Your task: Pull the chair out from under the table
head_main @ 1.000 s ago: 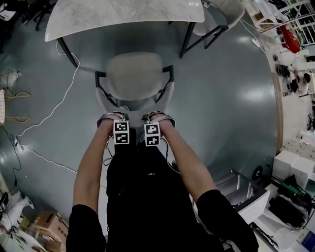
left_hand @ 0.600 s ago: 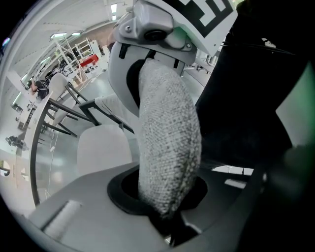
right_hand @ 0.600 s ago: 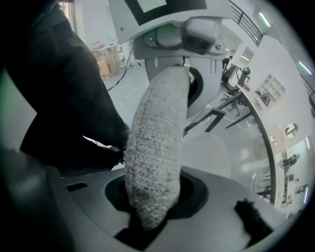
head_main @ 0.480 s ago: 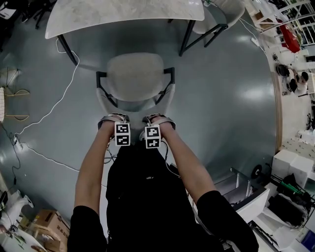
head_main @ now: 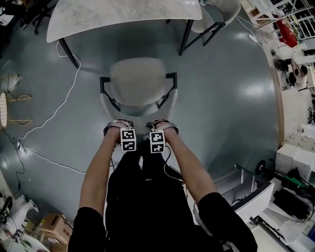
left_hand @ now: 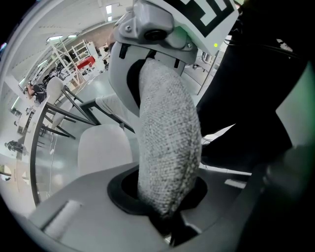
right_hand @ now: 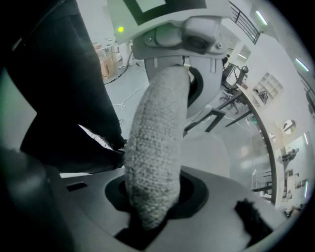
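Note:
A pale chair (head_main: pixel 138 81) with black armrests stands just clear of the marble table (head_main: pixel 123 15), its seat fully out from under the top. I stand behind it. My left gripper (head_main: pixel 118 129) and right gripper (head_main: pixel 162 127) point down, side by side, each shut on the top edge of the backrest. In the left gripper view the grey woven backrest (left_hand: pixel 167 147) runs down between the jaws of the left gripper (left_hand: pixel 165 197). In the right gripper view the same backrest (right_hand: pixel 155 147) is clamped in the right gripper (right_hand: pixel 150 206).
A second chair (head_main: pixel 224 12) stands at the table's far right corner. A white cable (head_main: pixel 64 106) trails over the grey floor at the left. Cardboard boxes (head_main: pixel 49 226) lie at the lower left. Equipment and white cases (head_main: pixel 290 167) crowd the right side.
Both grippers have come back toward me with the chair in their grip. The gap between seat and table edge has widened.

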Demonstrator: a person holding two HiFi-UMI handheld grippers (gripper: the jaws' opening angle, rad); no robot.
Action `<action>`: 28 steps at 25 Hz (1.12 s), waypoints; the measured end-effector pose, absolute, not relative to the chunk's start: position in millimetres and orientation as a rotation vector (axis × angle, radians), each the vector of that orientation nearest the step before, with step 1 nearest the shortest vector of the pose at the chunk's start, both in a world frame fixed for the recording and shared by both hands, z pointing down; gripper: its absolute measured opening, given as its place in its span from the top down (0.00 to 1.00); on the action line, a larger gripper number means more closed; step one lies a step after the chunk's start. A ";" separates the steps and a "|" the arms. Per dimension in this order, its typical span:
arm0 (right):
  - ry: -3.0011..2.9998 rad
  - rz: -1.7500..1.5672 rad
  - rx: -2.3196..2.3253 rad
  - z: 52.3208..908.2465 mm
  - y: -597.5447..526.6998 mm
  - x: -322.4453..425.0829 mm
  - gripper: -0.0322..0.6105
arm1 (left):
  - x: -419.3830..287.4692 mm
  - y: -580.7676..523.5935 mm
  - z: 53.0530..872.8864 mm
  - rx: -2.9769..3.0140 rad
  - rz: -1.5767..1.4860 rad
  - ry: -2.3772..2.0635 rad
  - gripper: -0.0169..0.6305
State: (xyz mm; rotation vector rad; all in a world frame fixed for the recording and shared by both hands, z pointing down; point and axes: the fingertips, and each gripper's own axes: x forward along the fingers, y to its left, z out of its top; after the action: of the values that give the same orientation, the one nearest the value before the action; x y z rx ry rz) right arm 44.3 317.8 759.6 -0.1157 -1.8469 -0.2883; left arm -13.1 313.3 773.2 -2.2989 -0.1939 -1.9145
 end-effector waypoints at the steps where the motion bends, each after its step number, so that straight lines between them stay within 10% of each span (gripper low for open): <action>1: -1.847 -0.287 -0.113 759.4 321.7 43.7 0.79 | -13.8 317.3 773.2 -2.297 -1.914 -0.196 0.86; 28: -1.852 -0.287 -0.116 760.9 380.5 46.8 0.79 | -10.2 376.1 775.1 -2.298 -1.929 -0.175 0.86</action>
State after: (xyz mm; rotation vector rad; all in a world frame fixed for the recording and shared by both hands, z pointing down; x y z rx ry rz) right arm 46.8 380.5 760.9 -0.1160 -1.8521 -0.2874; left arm -10.2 376.1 775.1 -2.2978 -0.1750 -1.9294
